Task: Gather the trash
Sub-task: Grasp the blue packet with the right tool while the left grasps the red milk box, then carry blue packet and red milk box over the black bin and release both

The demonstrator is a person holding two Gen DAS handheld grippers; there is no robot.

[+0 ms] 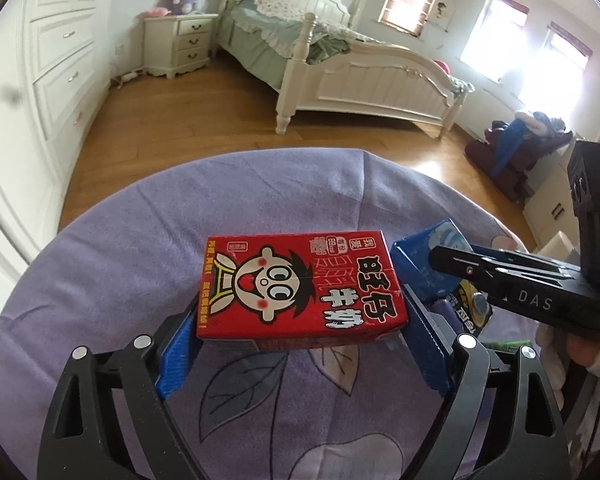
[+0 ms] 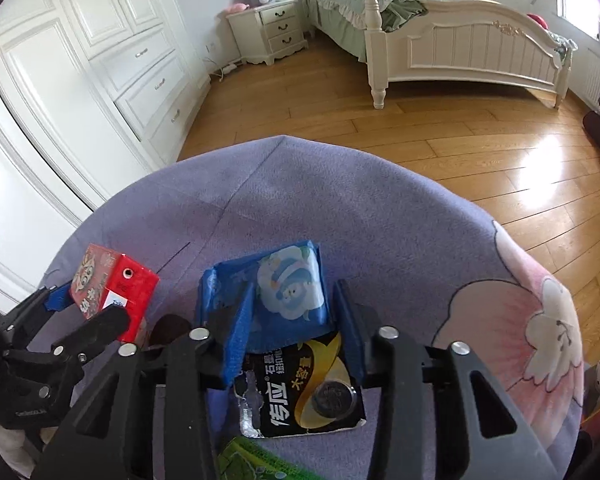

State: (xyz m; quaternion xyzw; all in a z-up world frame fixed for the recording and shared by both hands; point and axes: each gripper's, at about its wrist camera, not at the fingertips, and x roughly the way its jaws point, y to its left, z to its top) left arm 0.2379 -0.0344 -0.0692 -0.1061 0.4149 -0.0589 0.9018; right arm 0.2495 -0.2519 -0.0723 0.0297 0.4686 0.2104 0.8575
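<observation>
A red milk carton (image 1: 300,284) lies on its side on the purple cloth (image 1: 120,280). My left gripper (image 1: 302,300) is shut on it, one blue pad against each end. In the right wrist view the carton (image 2: 116,292) sits at the left in the left gripper (image 2: 88,304). A blue tissue packet (image 2: 292,284) lies just right of the carton. My right gripper (image 2: 294,292) is shut on it, with the pads flanking the printed face. The left wrist view shows one black finger (image 1: 480,268) of the right gripper lying across the packet (image 1: 420,260).
A black battery card (image 2: 300,392) with a coin cell lies under the right gripper, and a green wrapper (image 2: 252,460) lies nearer still. The cloth covers a round table above wooden floor (image 2: 420,140). A white bed (image 1: 360,72), a nightstand (image 1: 180,44) and a wardrobe (image 2: 80,60) stand beyond.
</observation>
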